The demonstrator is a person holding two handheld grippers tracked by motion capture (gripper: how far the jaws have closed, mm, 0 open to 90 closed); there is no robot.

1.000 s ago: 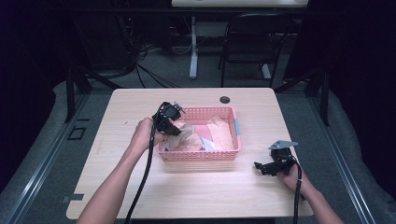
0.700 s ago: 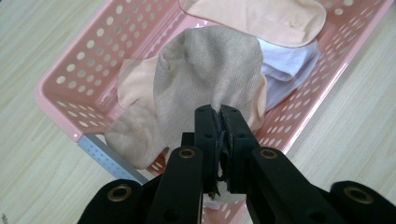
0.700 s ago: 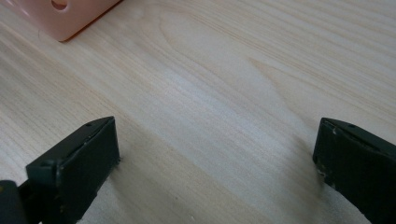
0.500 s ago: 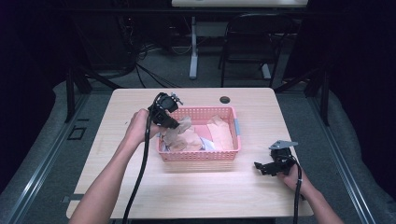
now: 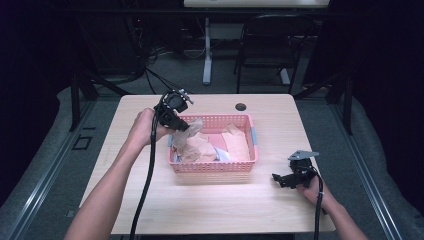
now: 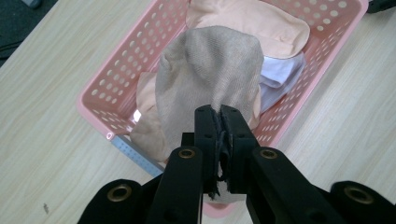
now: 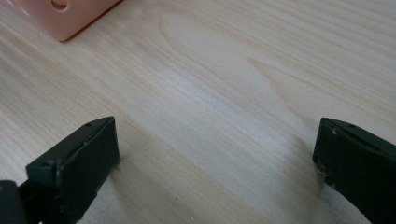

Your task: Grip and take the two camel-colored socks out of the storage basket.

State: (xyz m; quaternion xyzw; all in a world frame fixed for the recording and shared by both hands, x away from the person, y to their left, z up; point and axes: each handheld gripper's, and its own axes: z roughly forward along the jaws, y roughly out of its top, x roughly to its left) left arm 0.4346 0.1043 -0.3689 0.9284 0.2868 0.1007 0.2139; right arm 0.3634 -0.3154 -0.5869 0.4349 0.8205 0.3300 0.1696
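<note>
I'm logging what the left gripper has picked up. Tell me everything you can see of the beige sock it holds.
The beige sock is a fine-ribbed knit, tan-grey, soft and limp. The left gripper is shut on one edge, so it hangs in folds over the left end of the pink basket. Its lower part drapes onto the peach cloth and beside the white cloth. In the high view it hangs below the raised gripper.

Item count: one bench point(image 5: 150, 200). One pink basket point(image 5: 212, 165), directly ahead of and below the left claw point(image 6: 219, 116). Cloth items in the basket: one beige-grey piece point(image 6: 210, 70) clamped in the left claw, two peach pieces visible beyond and beside it, one white piece point(image 6: 280, 77). Claws: two; the right claw point(image 7: 215, 154) faces bare bench. One dark round spot point(image 5: 241, 106) on the bench.
</note>
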